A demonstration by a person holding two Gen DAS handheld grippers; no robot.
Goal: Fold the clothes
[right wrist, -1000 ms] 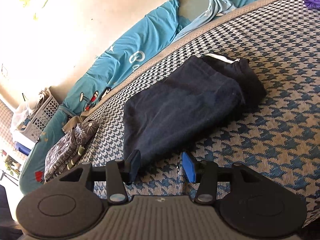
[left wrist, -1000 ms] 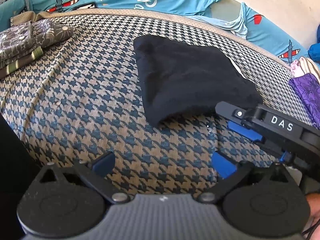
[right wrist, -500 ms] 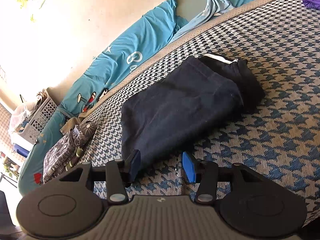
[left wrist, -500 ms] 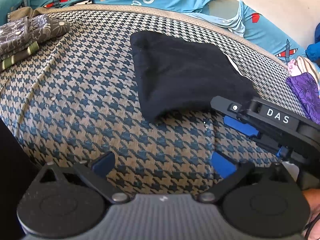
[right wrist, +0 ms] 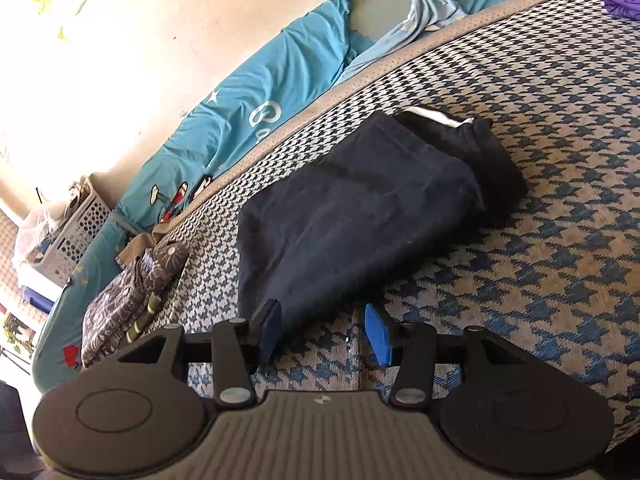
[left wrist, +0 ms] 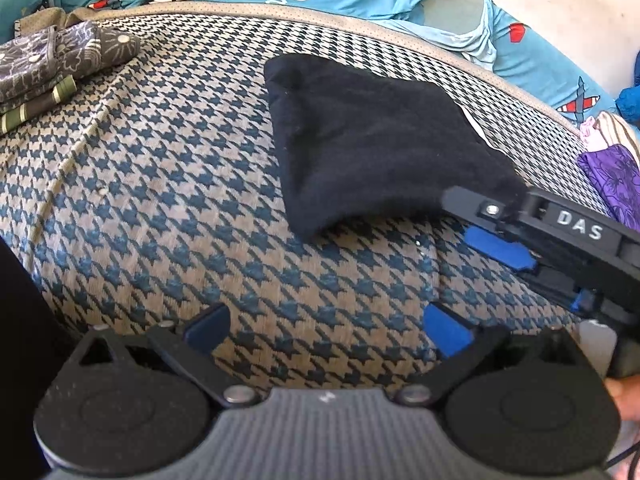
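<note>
Both tongs [left wrist: 326,326] [right wrist: 324,332] parted, empty | dark garment [right wrist: 360,216] folded flat, white edge peeking

A home: houndstooth bed [left wrist: 168,184], cartoon-print sheet [right wrist: 280,80], laundry basket [right wrist: 76,232].

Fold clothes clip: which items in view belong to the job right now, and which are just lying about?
In play:
- dark folded garment, lying on the houndstooth cover
- left gripper, jaws open, empty
- right gripper, jaws open, at the garment's near edge

Lying about:
- grey patterned folded clothes
- purple floral cloth
- blue cartoon bedding
- white basket
</note>
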